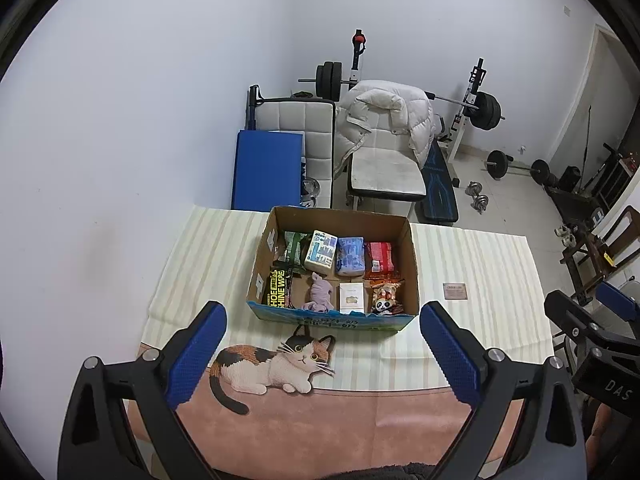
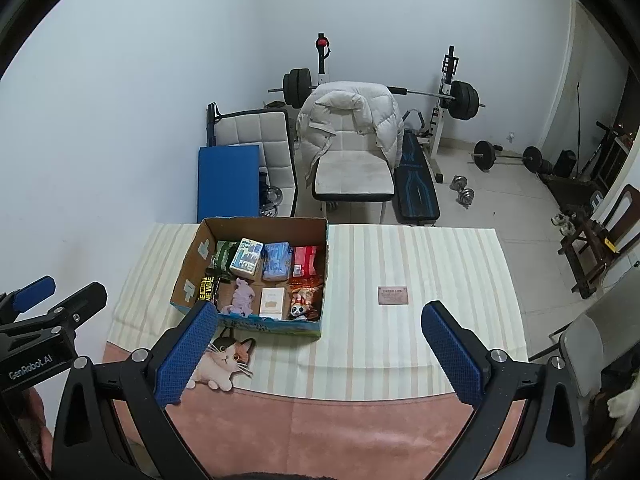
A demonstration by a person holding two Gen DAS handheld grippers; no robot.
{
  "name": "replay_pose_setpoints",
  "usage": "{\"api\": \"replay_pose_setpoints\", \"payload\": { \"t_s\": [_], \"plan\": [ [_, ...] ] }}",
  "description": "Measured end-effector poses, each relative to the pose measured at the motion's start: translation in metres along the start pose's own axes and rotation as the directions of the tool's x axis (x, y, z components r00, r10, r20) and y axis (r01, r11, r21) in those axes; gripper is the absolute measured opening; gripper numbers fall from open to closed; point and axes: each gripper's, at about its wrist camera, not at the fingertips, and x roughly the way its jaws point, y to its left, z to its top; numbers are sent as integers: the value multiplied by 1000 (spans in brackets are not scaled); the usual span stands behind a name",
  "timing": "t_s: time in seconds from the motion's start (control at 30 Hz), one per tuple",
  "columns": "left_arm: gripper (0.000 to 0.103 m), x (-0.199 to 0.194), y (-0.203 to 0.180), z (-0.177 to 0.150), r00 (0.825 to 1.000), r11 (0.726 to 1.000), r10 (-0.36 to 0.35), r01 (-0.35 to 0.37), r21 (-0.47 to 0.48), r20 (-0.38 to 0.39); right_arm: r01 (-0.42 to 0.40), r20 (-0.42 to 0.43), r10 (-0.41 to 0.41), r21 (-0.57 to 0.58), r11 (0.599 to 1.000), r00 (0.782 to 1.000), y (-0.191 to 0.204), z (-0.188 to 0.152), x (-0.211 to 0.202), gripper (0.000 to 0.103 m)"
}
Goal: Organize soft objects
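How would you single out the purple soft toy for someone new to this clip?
Find the open cardboard box on the striped tablecloth. In its front row, between the black wipes pack and a white carton, lies the purple plush toy, the only limp, unpackaged item.

Your left gripper (image 1: 322, 360) hangs wide open, empty, above the striped tablecloth (image 1: 480, 264), facing the open brown cardboard box (image 1: 412, 256) holding a lilac plush toy (image 1: 320, 294).

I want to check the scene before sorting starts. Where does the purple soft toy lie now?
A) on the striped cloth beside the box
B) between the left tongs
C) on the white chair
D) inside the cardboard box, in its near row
D: the purple soft toy lies inside the cardboard box, in the near row between the black wipes pack and a small white box.
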Motion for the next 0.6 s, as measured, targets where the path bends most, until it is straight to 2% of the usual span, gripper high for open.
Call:
{"api": "replay_pose_setpoints", "payload": {
  "t_s": [0.6],
  "plan": [
    [99, -6, -3, 2, 1000, 1000, -5, 5, 4, 10, 26, 26, -26, -6, 1000, 999, -6, -2, -9, 103]
  ]
}}
